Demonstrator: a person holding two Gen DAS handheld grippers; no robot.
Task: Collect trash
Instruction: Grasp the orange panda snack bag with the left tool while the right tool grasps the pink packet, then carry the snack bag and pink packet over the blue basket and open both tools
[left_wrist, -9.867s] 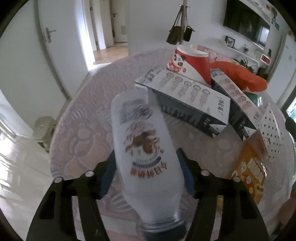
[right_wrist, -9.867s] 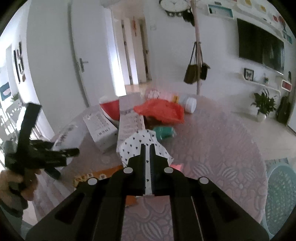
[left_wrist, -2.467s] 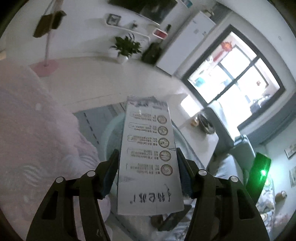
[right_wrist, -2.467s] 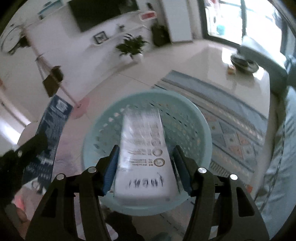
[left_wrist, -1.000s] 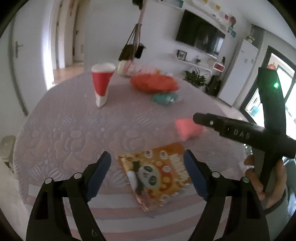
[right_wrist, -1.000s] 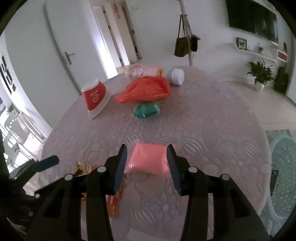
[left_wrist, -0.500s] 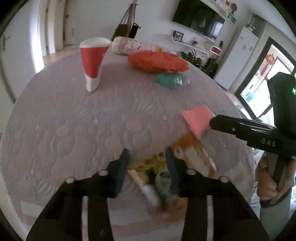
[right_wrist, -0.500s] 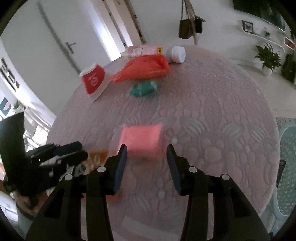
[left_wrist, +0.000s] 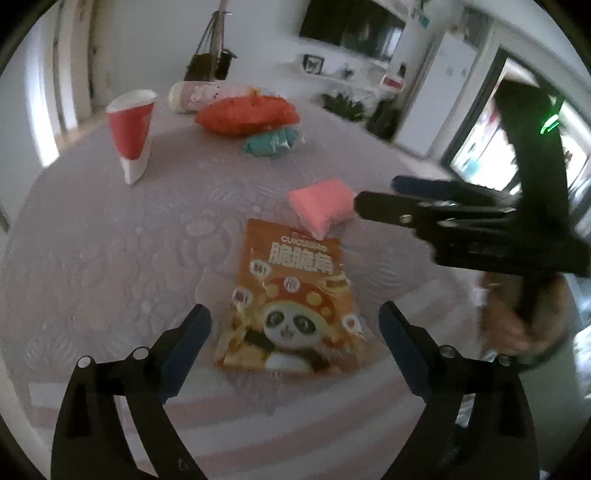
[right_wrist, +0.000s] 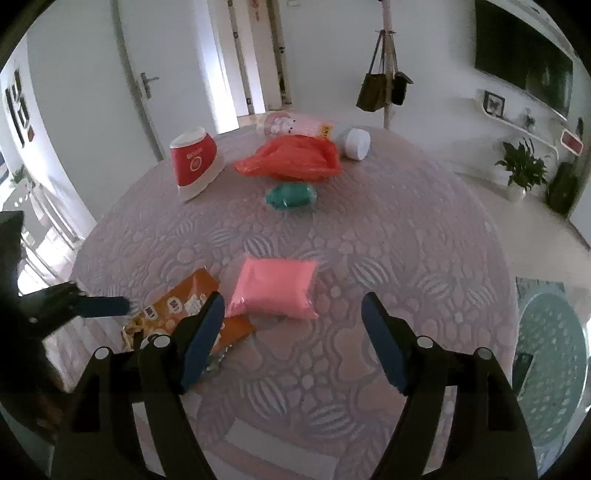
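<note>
daylight from windows, doorway | slight motion blur | fisheye-warped, vignetted edges

my left cam sat low at the near edge of the table (left_wrist: 110, 240), looking across | right cam looked from higher, facing the doors | both caught the orange snack bag (left_wrist: 291, 299) (right_wrist: 184, 299) and pink packet (left_wrist: 321, 206) (right_wrist: 275, 288) up close

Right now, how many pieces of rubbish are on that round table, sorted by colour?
Red or orange-red: 2, the red paper cup and the crumpled orange-red plastic bag.
Pink: 2, the pink pouch and the pale pink bottle with white cap.
Teal: 1, the teal wrapper.
Orange: 1, the orange panda snack packet.
Total: 6.
</note>
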